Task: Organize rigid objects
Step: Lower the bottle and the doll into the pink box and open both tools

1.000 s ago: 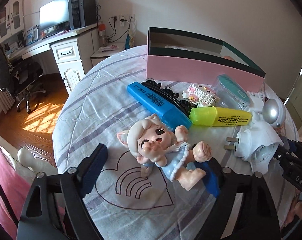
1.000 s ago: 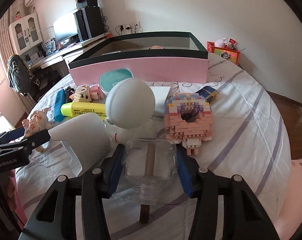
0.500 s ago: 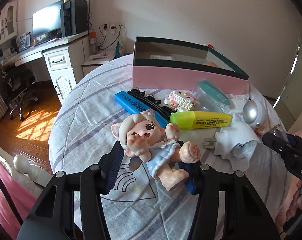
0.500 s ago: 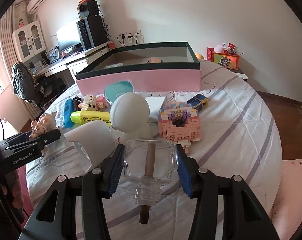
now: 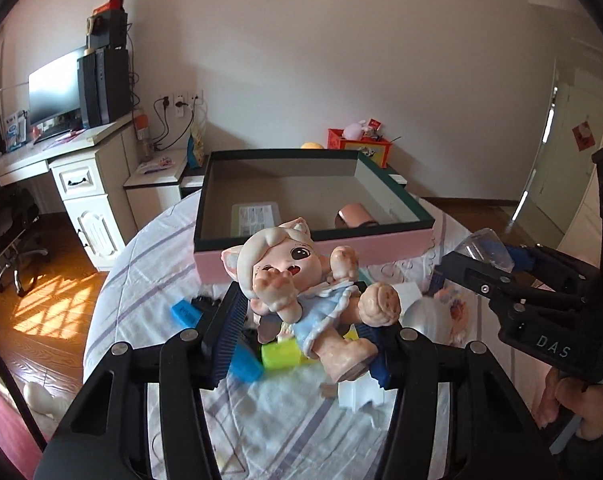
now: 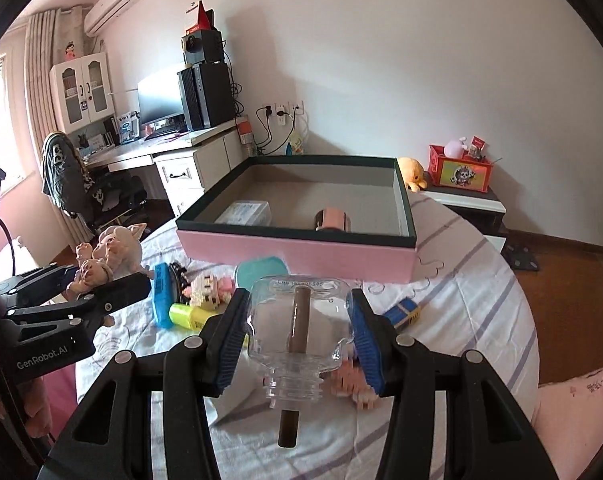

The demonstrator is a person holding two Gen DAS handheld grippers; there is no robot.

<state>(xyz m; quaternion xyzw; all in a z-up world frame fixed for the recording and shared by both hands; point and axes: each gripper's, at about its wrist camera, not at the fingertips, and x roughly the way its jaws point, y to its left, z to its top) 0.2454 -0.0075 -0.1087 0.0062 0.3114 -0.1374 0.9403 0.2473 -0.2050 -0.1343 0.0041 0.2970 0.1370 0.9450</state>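
Observation:
My left gripper [image 5: 301, 332] is shut on a pink cat-eared doll in a blue dress [image 5: 301, 280] and holds it above the table, in front of the pink box [image 5: 313, 252]. It also shows in the right wrist view [image 6: 109, 248]. My right gripper [image 6: 297, 328] is shut on a clear glass bottle with a brown stick inside [image 6: 297, 320], raised above the table; it also shows in the left wrist view [image 5: 489, 250]. The pink box [image 6: 297, 252] is open on top and holds a flat packet [image 6: 245, 212] and a pink roll [image 6: 333, 218].
On the striped tablecloth [image 6: 461, 304] lie a blue marker [image 6: 161, 292], a yellow highlighter [image 6: 189, 316], a small brick toy [image 6: 205, 284], a teal lid [image 6: 261, 270], a small blue box [image 6: 401, 314] and a white lamp [image 5: 425, 312]. A desk and chair stand at the left.
Both grippers have risen from the table with their objects and moved toward the pink box. The left gripper closed on the doll a second ago.

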